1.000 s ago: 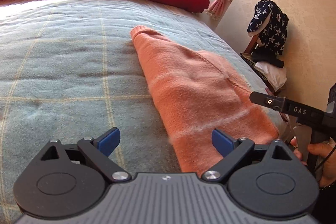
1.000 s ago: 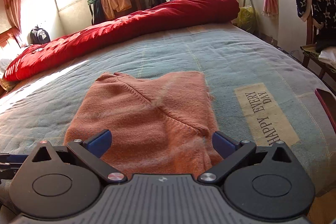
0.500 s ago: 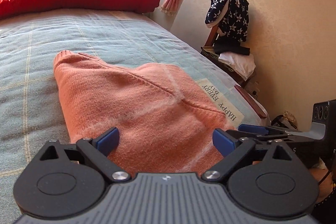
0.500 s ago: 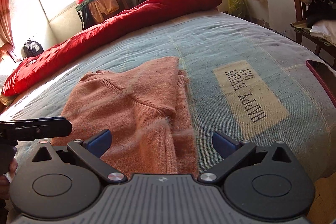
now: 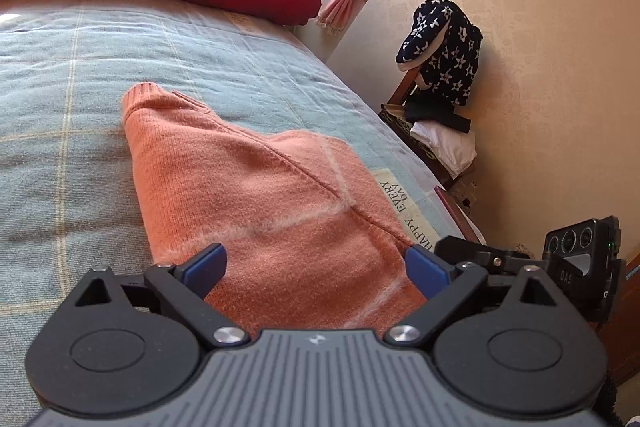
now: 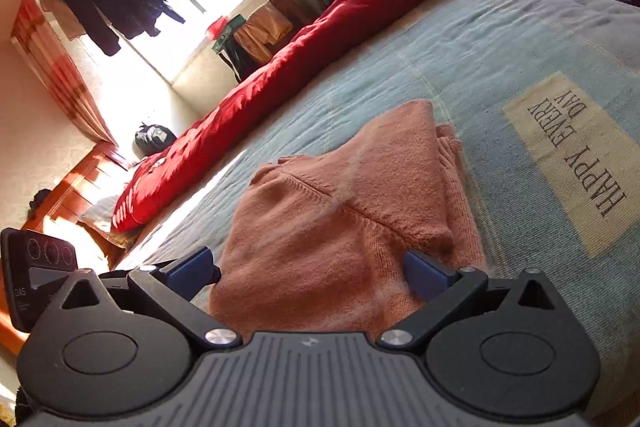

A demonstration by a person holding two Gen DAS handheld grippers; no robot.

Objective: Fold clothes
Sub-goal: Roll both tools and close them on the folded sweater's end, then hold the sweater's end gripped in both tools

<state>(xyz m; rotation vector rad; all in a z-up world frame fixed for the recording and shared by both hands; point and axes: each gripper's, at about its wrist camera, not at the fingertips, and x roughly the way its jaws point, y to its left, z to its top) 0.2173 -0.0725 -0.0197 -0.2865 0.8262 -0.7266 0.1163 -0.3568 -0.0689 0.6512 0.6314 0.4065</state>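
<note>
Salmon knit sweater (image 5: 256,203) folded near bed edge (image 5: 404,143), both tongs wide.

Sweater (image 5: 256,211) is lying folded on the bed cover (image 5: 60,131), near edge. Printed label (image 6: 576,155) is sitting on the cover just right of it. Rolled duvet (image 6: 320,59) is lying along the far side. Chair (image 5: 436,131) with piled clothes is standing right of the bed, against the wall.
</note>
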